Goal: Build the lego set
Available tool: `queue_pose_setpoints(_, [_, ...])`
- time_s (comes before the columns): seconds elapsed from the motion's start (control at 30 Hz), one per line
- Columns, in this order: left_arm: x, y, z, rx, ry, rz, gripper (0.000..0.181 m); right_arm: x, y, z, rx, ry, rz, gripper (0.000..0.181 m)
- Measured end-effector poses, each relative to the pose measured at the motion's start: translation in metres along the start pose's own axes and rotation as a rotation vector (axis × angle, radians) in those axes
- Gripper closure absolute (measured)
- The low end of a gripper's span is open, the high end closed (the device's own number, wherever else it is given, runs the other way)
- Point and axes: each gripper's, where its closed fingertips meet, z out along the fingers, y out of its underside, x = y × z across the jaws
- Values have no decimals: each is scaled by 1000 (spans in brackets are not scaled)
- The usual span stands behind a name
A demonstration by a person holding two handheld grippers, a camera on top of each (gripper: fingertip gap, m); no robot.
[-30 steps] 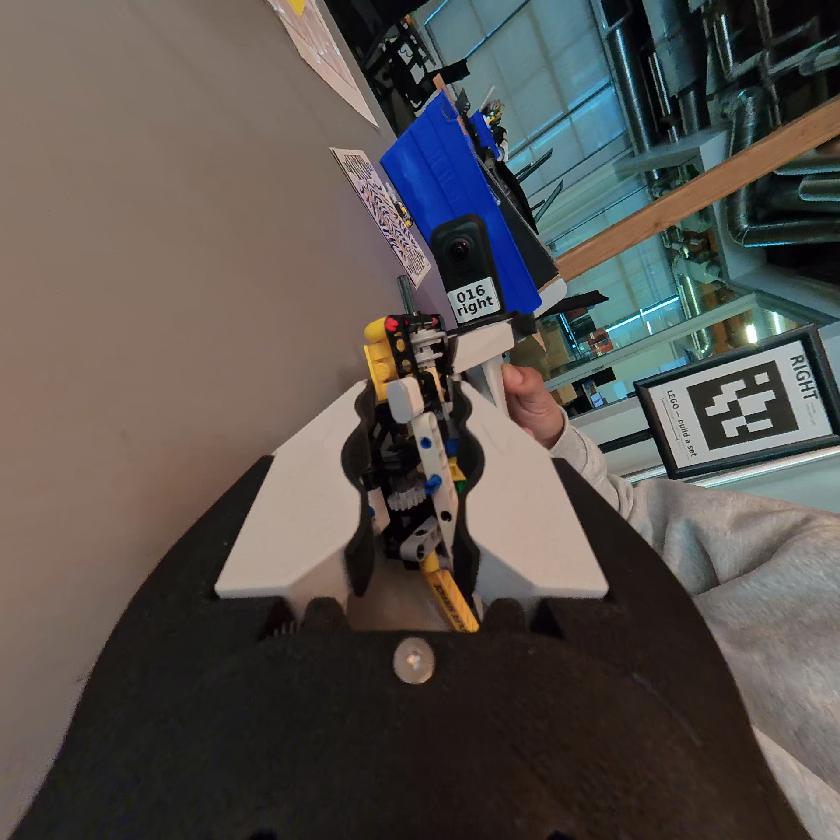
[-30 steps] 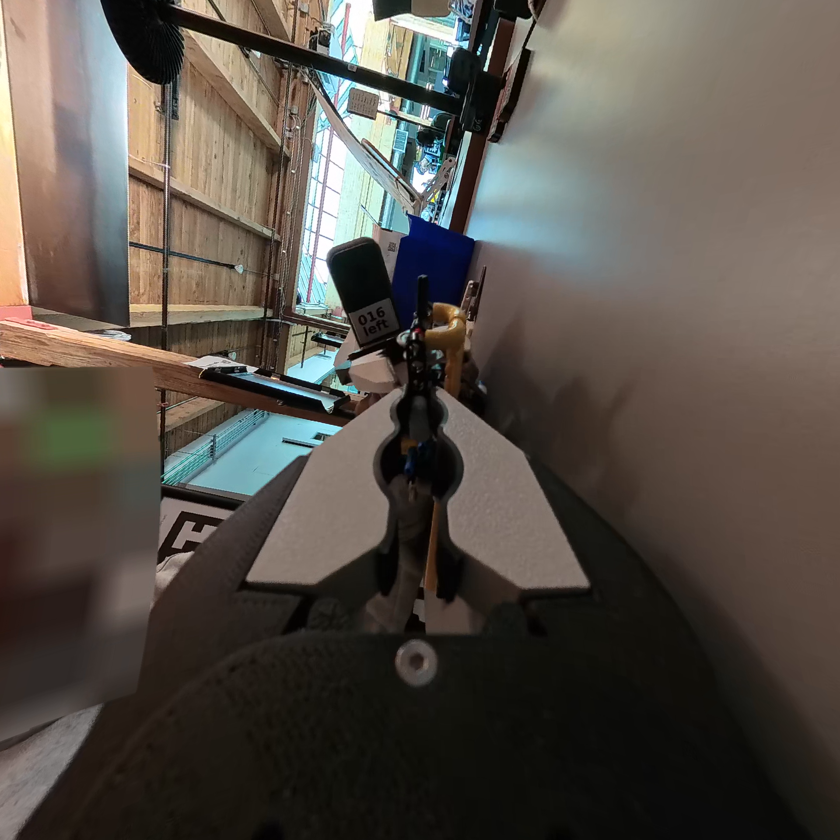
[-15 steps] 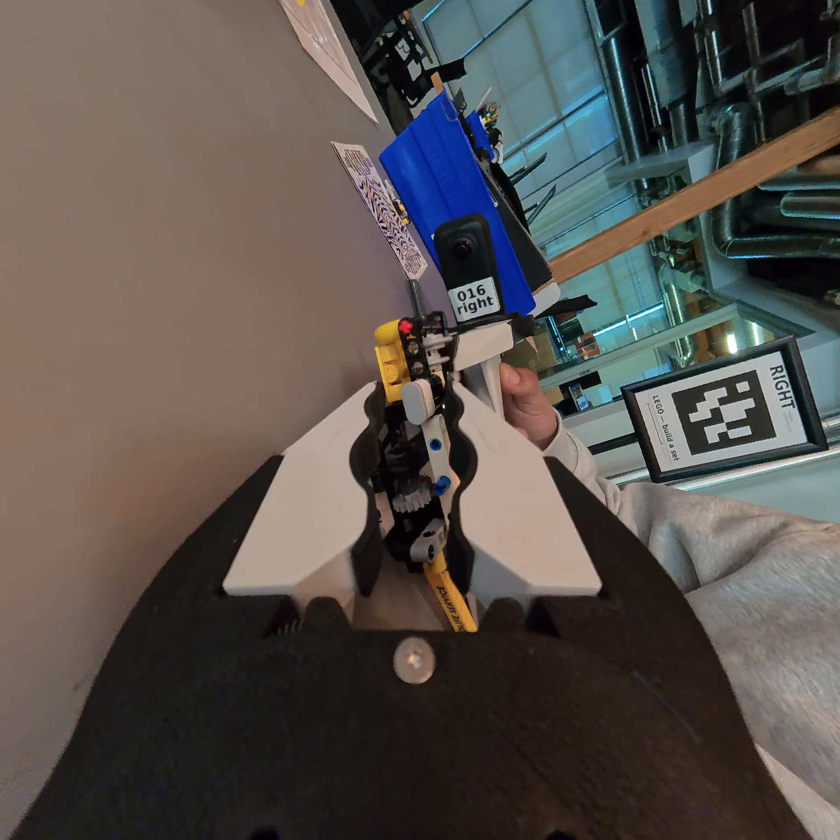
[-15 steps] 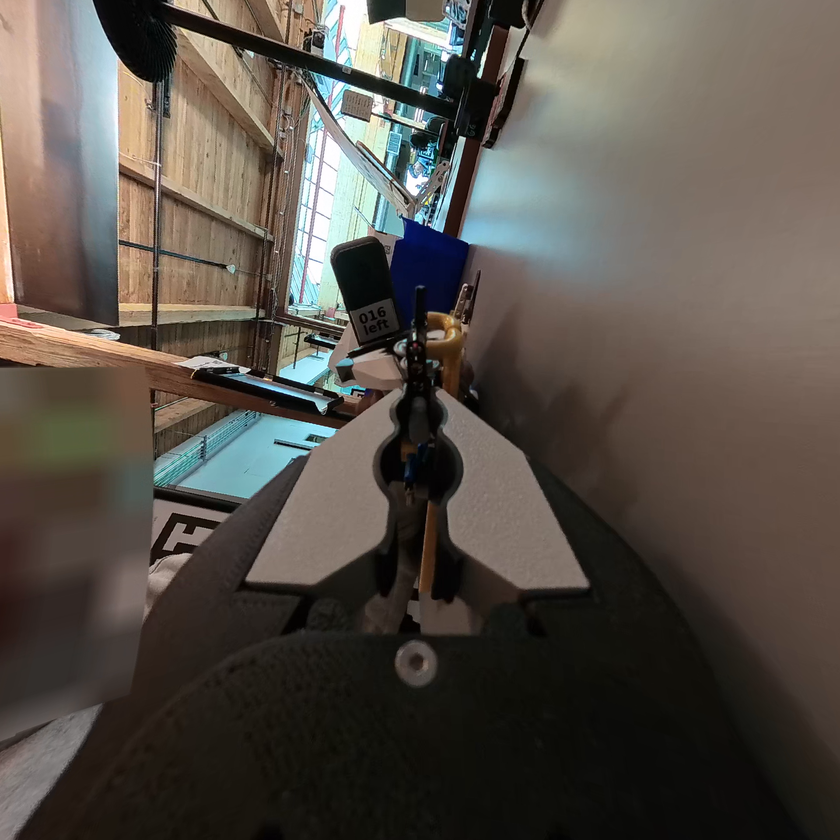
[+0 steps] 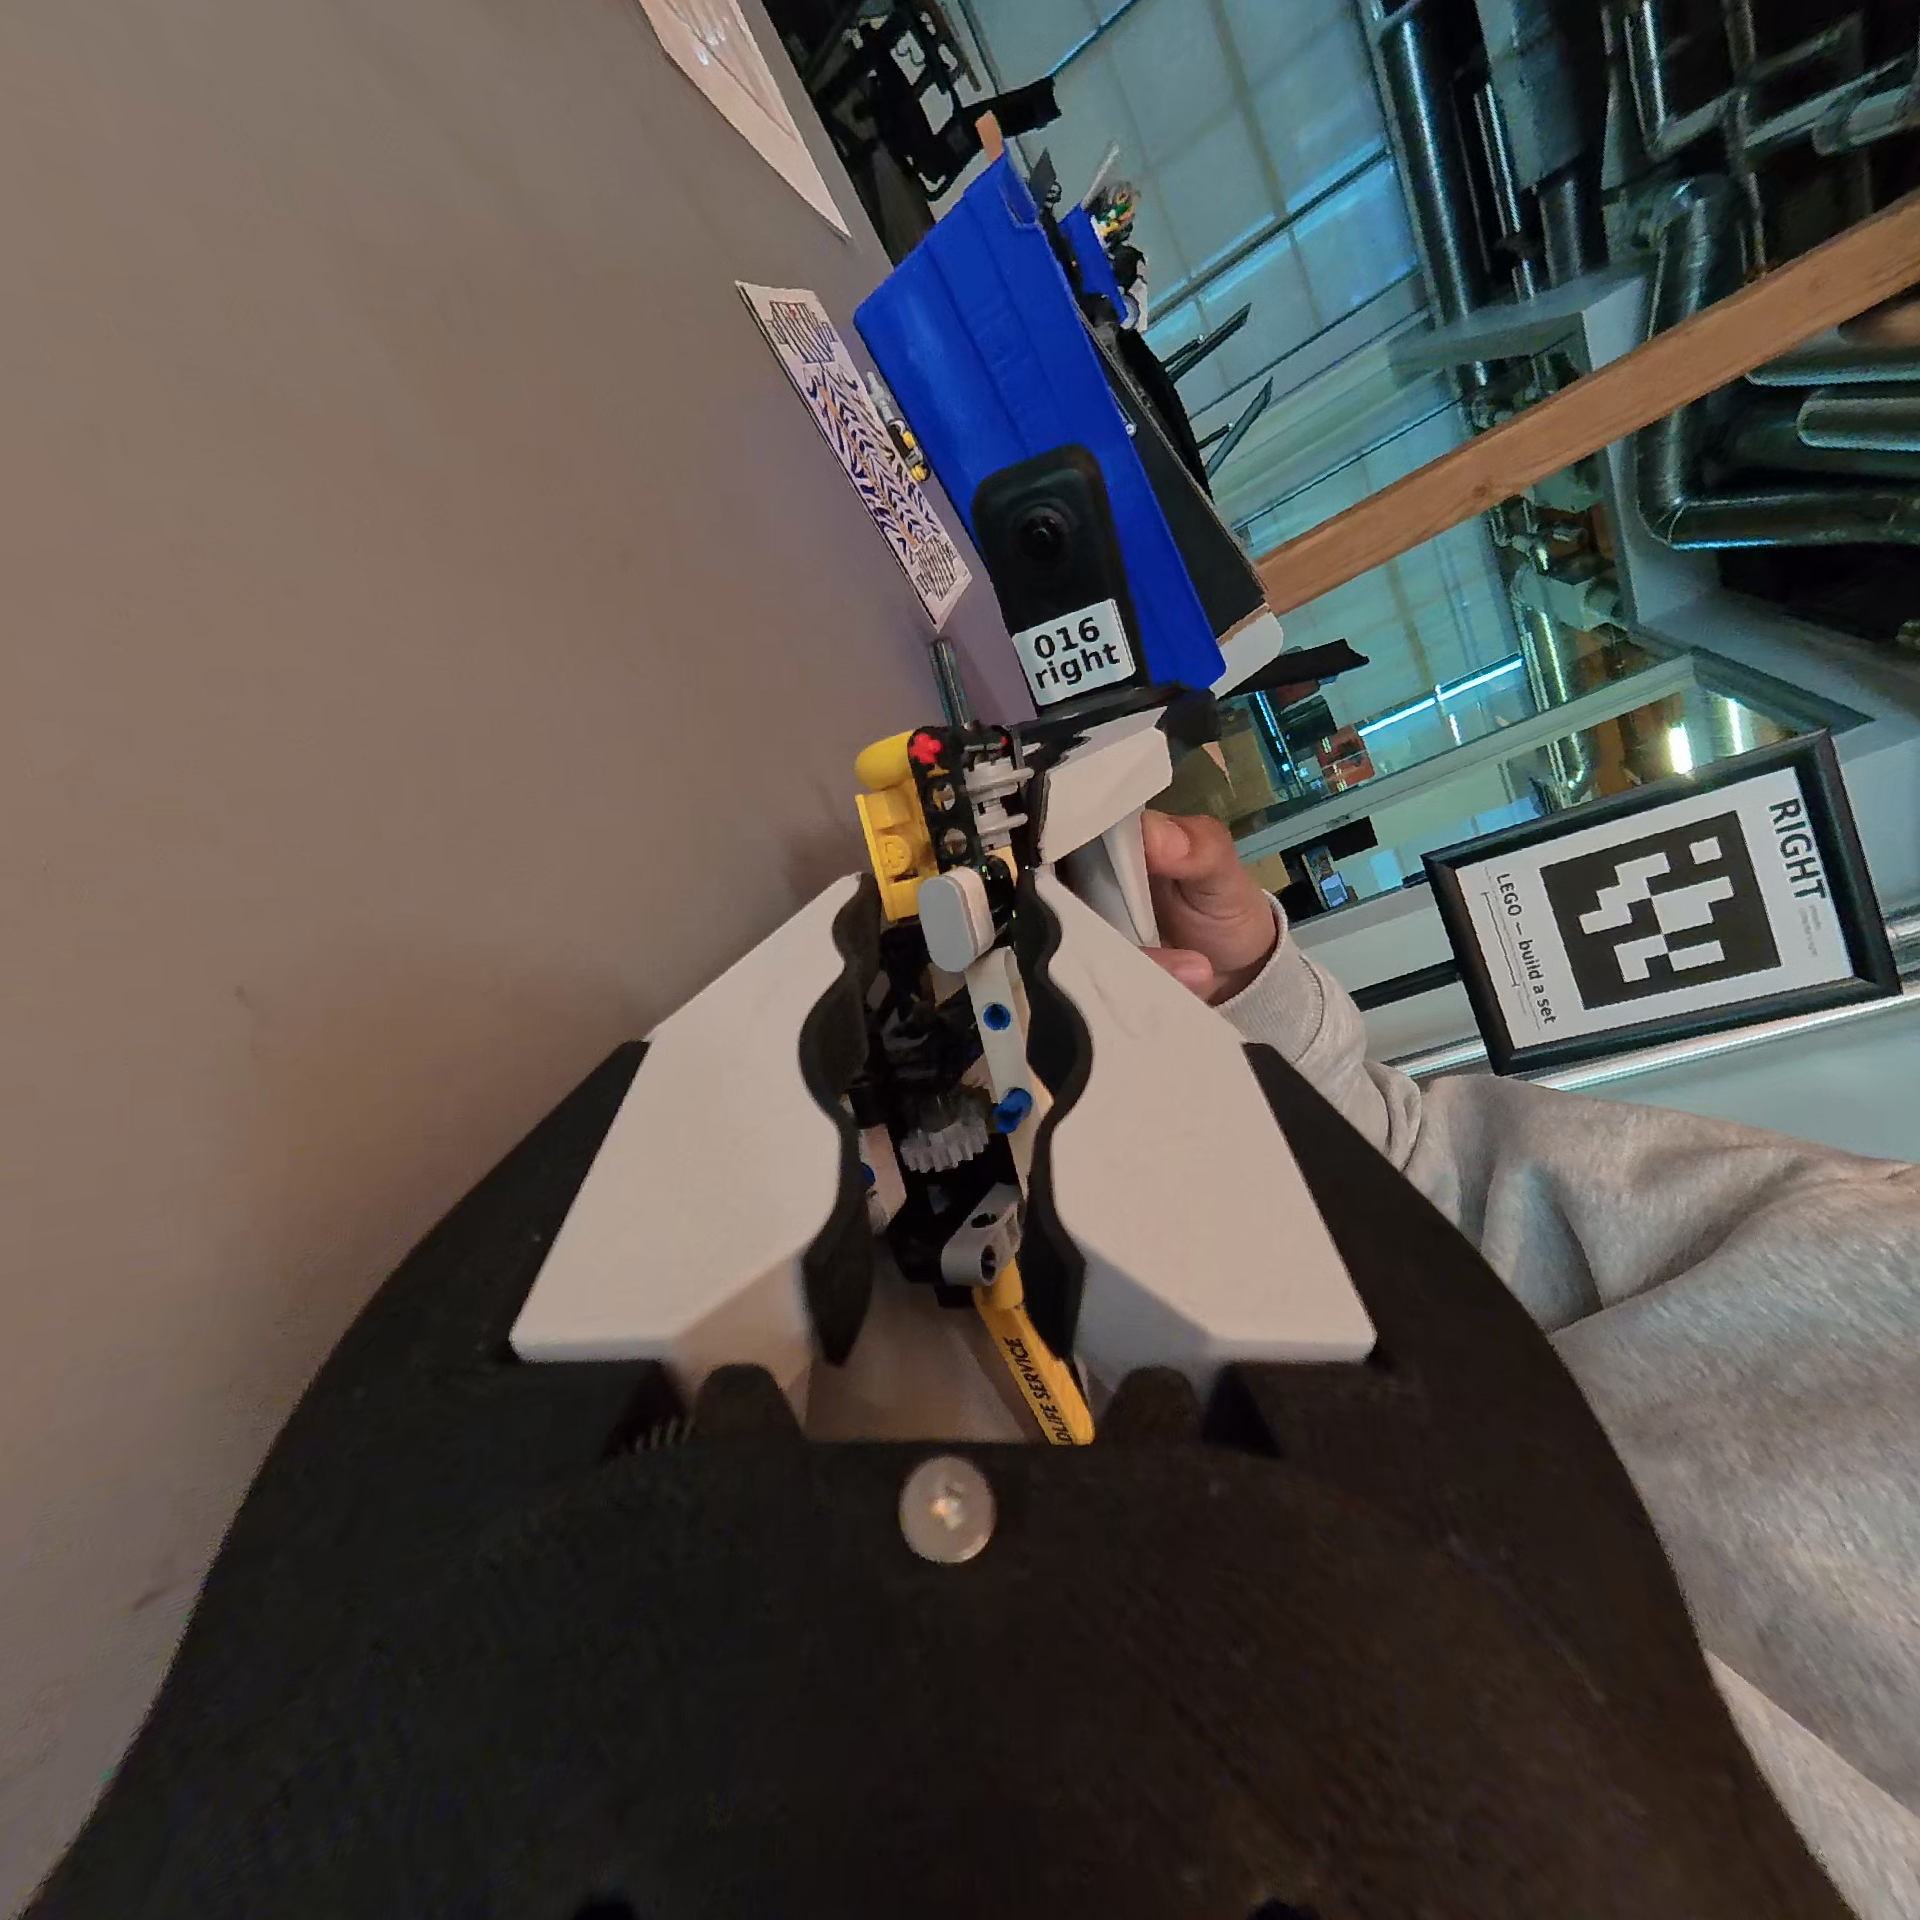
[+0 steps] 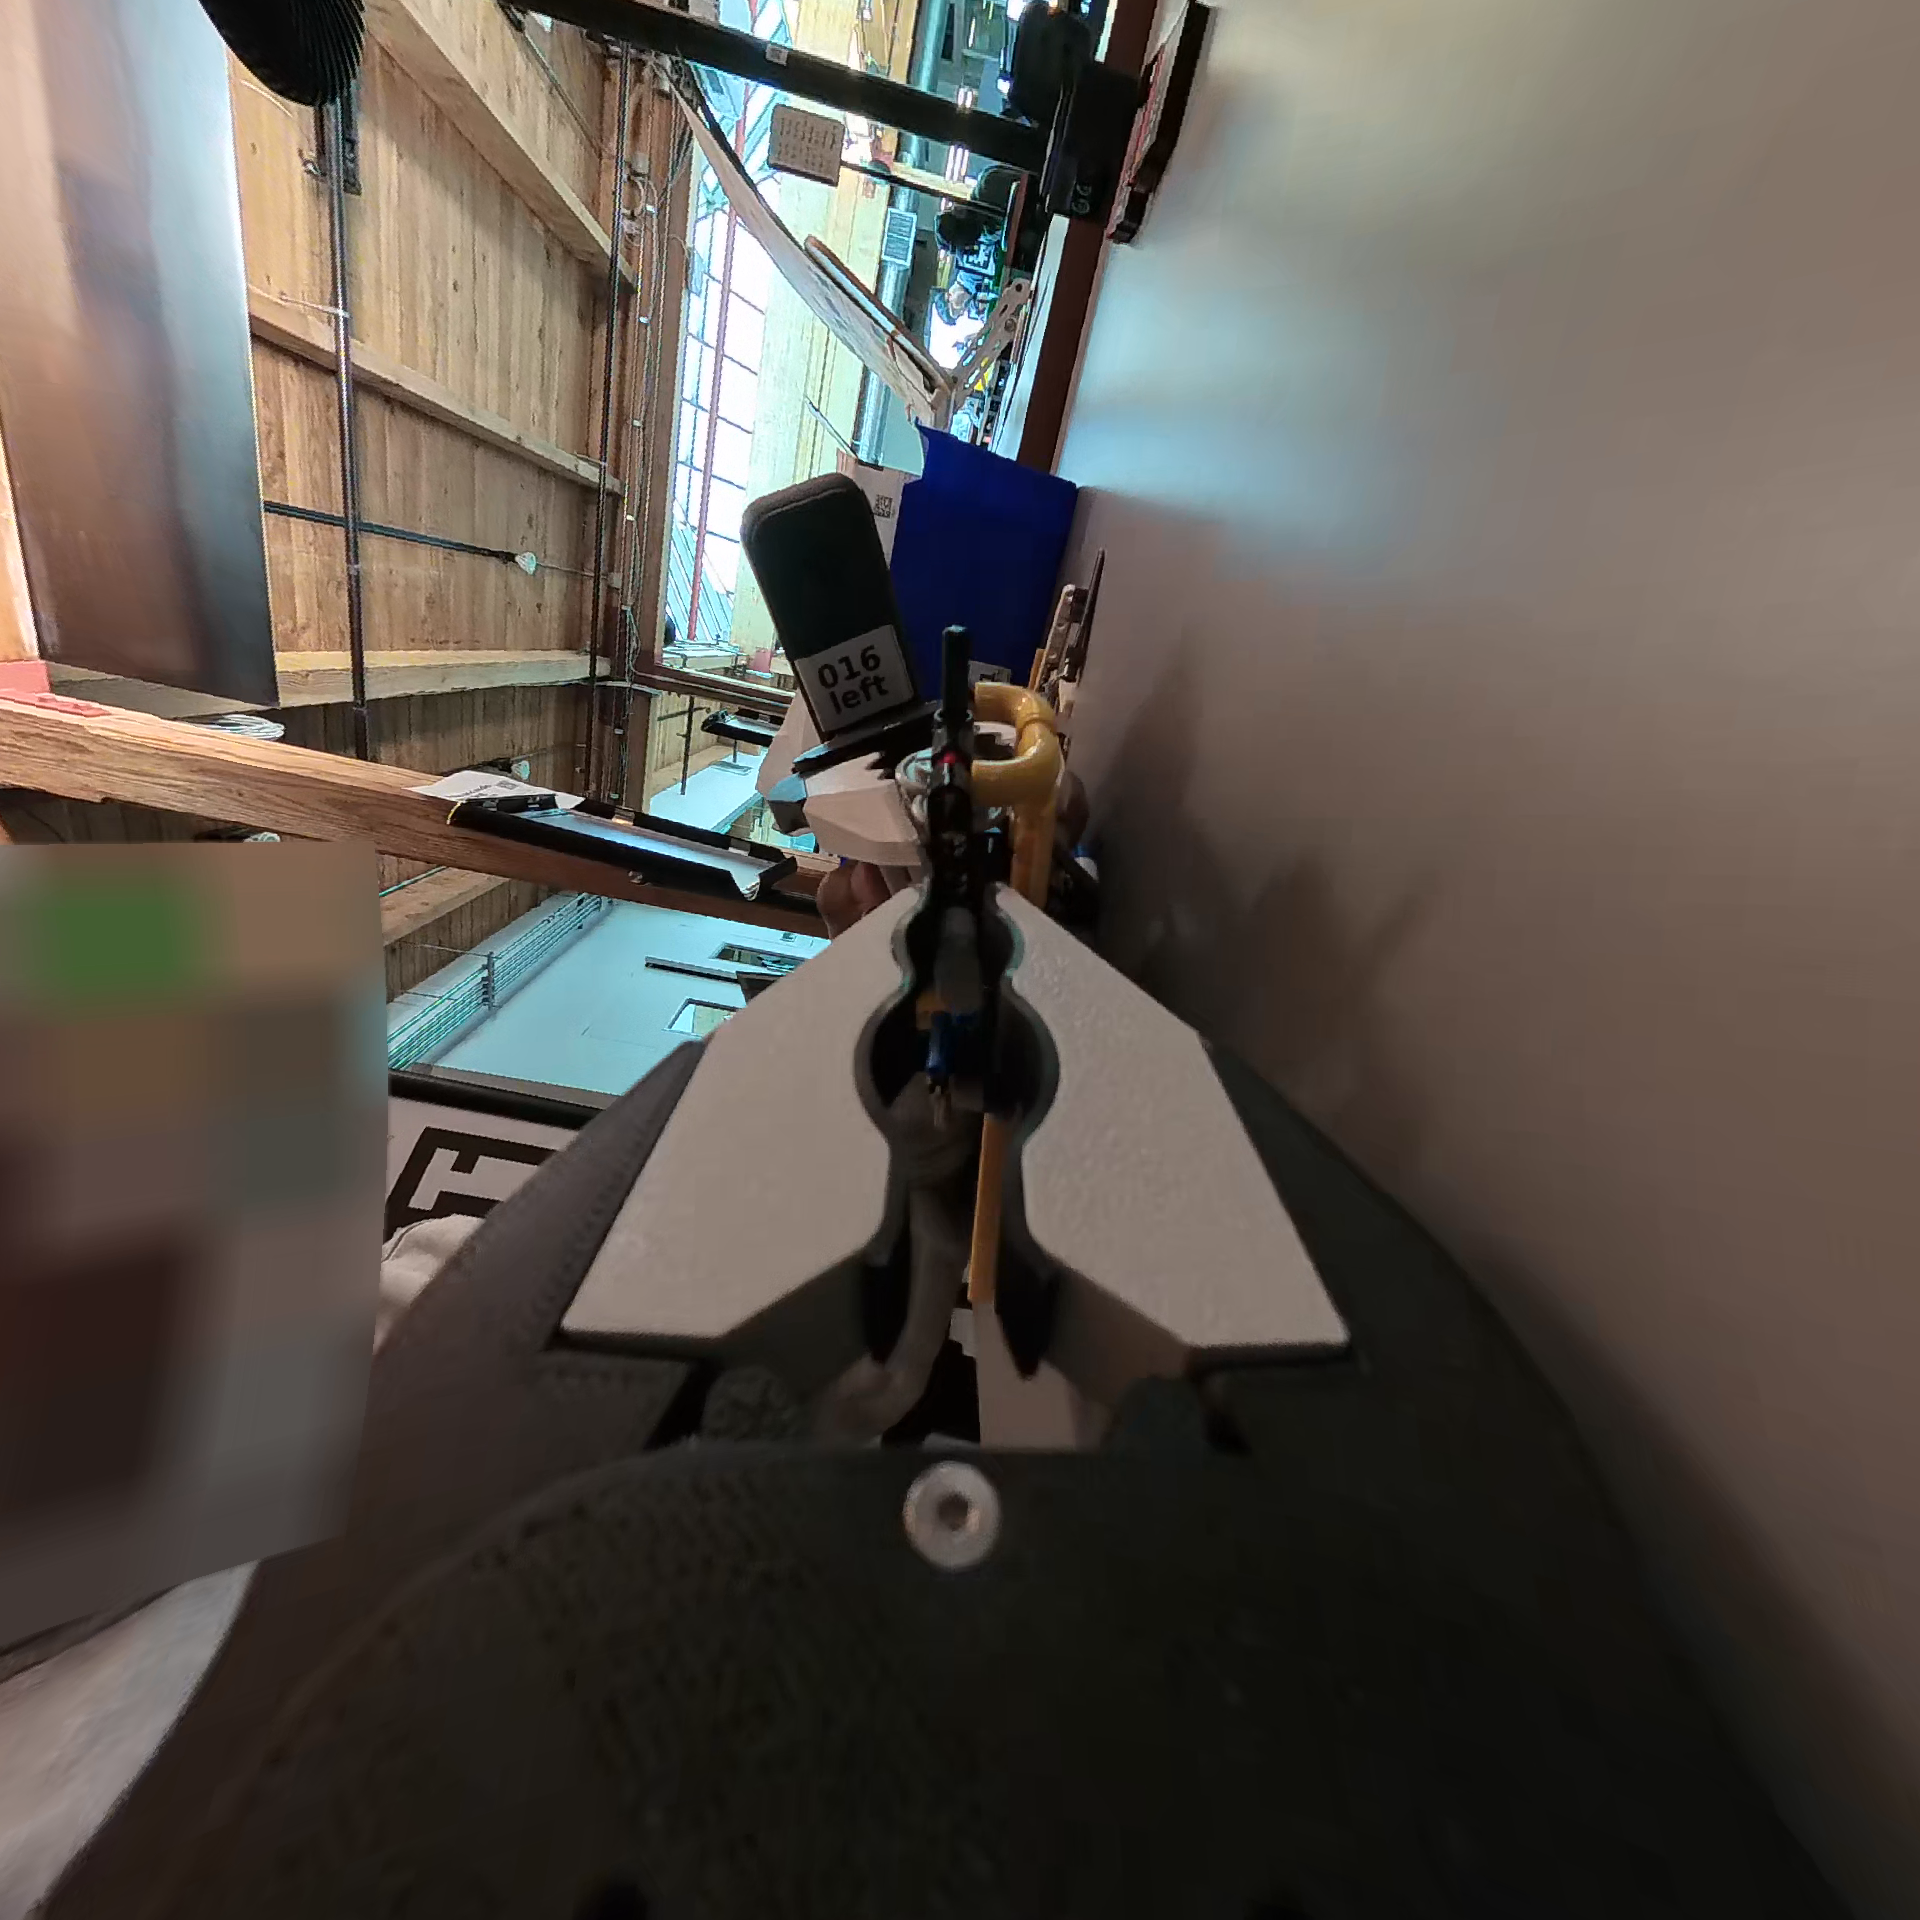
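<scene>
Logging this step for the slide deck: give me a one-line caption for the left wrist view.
Left gripper clamps the lego model while the right gripper meets its far end.

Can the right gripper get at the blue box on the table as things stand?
Probably not: the right gripper is shut on the lego model, as is the left gripper; the blue box lies beyond.

A white sticker [image 5: 1075, 652] with printed characters sits on the black camera [image 5: 1049, 540] at twelve o'clock. A framed sign [image 5: 1662, 914] at three o'clock bears lettering and a block code; a yellow strip [image 5: 1039, 1371] carries black lettering. Another camera [image 6: 821, 592] wears a similar sticker [image 6: 854, 677].
</scene>
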Motion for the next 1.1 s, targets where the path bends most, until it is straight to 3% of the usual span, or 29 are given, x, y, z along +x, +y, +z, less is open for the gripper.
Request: queue_pose_setpoints(1.1, [0, 2, 3, -17, -27, 34, 157, 3, 0, 1, -9, -2, 29, 176])
